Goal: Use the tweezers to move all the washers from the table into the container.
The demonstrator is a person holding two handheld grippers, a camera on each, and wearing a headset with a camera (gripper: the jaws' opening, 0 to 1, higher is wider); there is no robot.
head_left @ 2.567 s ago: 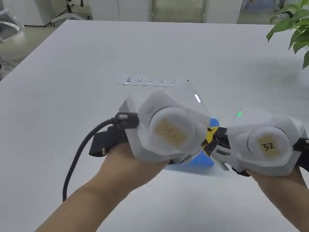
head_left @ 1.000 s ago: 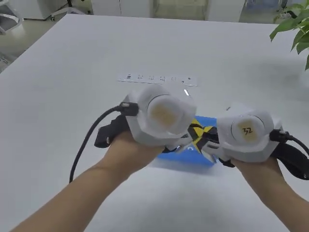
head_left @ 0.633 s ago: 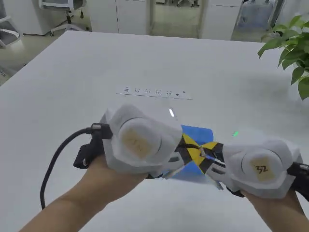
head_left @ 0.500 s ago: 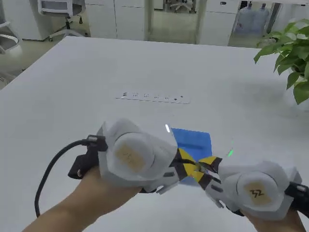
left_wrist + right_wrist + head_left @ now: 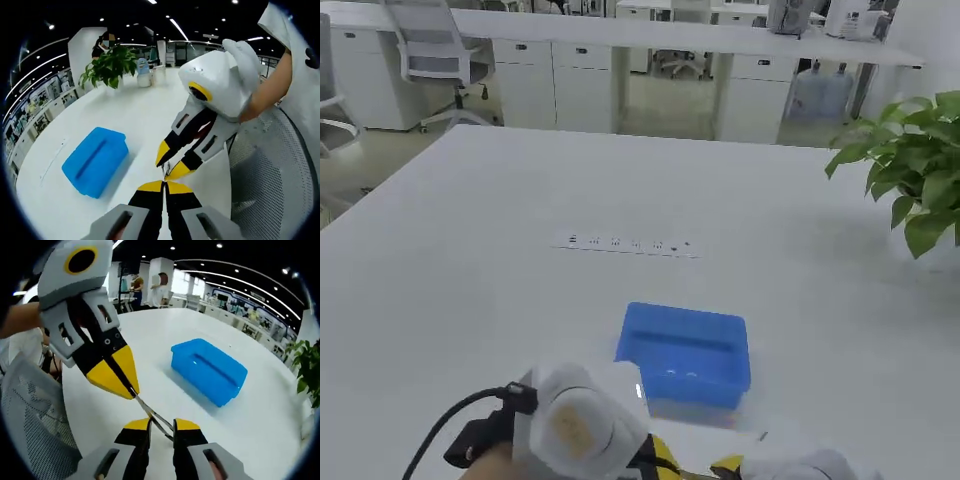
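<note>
The thin steel tweezers (image 5: 152,416) are held between both grippers over the near edge of the white surface (image 5: 520,300), short of the blue rectangular plastic container (image 5: 690,385). Half a second ago the grippers overlapped that container, and now it lies uncovered beyond them. This looks like a re-grip of the tool, not a drop. The left gripper (image 5: 164,186) has its fingers clenched on one end. The right gripper (image 5: 161,426) has its fingers narrowed onto the two arms, with a slim gap left.

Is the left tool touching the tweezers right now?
Touching. In the right gripper view the left tool has its yellow jaw tips closed on one end of the tweezers.
</note>
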